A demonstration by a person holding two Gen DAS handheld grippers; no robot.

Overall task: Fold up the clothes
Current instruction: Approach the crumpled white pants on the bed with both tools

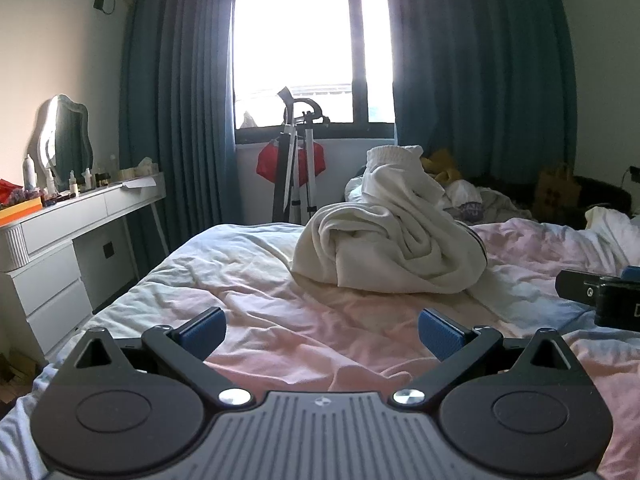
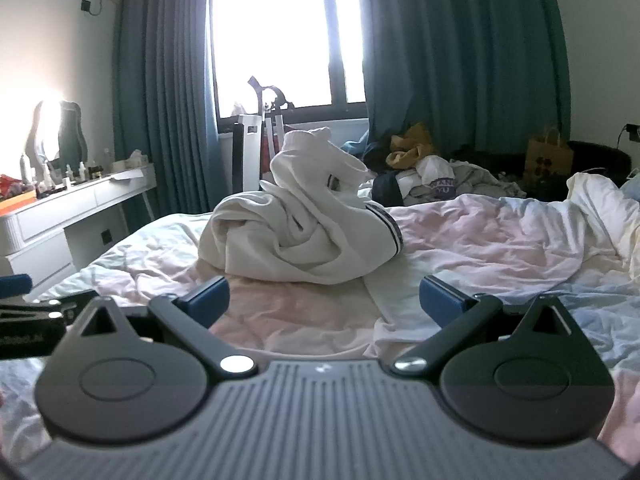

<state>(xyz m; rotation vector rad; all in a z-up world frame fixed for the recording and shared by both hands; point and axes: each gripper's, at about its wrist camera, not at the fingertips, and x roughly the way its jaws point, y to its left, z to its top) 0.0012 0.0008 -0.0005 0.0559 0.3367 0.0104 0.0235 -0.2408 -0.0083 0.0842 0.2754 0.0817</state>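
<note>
A crumpled white sweatshirt [image 1: 384, 236] with dark-striped cuffs lies heaped on the pink and white bed cover [image 1: 280, 320]. It also shows in the right wrist view [image 2: 296, 232], on the bed cover [image 2: 480, 240]. My left gripper [image 1: 322, 334] is open and empty, low over the cover, short of the heap. My right gripper [image 2: 324, 300] is open and empty, just in front of the heap. The right gripper's body shows at the right edge of the left wrist view [image 1: 600, 300].
A white dresser [image 1: 72, 232] with a mirror and bottles stands left of the bed. A tripod [image 1: 296, 168] stands below the window between blue curtains. More clothes [image 2: 440, 176] and a paper bag [image 2: 548, 156] lie at the back right.
</note>
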